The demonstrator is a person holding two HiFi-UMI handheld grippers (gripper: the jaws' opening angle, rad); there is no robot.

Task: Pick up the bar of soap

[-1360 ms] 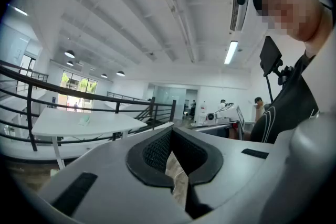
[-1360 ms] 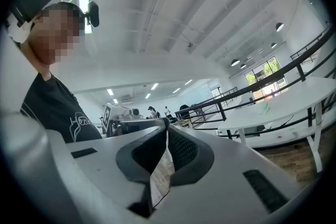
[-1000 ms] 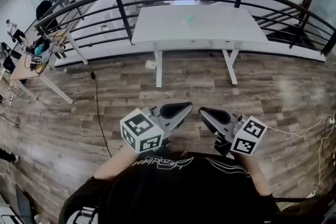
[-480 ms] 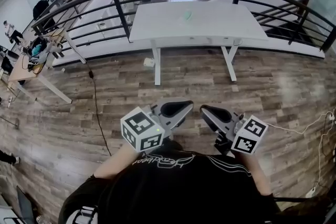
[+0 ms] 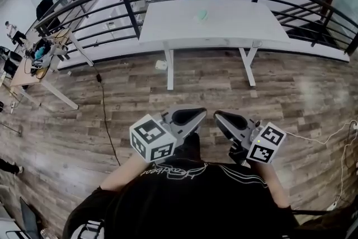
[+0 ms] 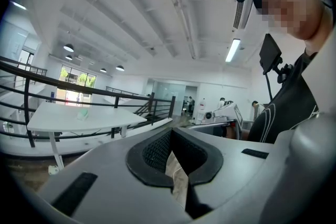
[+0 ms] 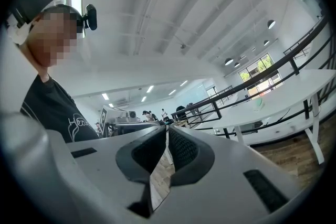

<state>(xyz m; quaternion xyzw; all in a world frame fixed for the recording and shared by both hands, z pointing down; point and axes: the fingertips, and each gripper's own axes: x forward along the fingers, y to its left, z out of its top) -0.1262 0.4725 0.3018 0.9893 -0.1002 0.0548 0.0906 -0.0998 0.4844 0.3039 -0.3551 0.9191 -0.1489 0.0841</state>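
A small pale green bar of soap [image 5: 201,15] lies near the far edge of a white table [image 5: 235,31], a few steps ahead across the wooden floor. It also shows as a small greenish block in the left gripper view [image 6: 82,113] and in the right gripper view [image 7: 258,105]. My left gripper [image 5: 197,115] and right gripper [image 5: 219,117] hang side by side close to the person's chest, far from the soap. Both are shut with nothing between the jaws, as the left gripper [image 6: 170,135] and the right gripper [image 7: 166,135] show in their own views.
A black metal railing [image 5: 128,11] curves behind and beside the table. A small white box [image 5: 161,65] sits on the floor by the left table leg. A black cable [image 5: 104,115] runs over the floor at the left, and a cluttered desk [image 5: 39,56] stands far left.
The view has shifted slightly, with the table a touch lower and nearer in the picture. Both grippers stay shut in the same place by the chest.
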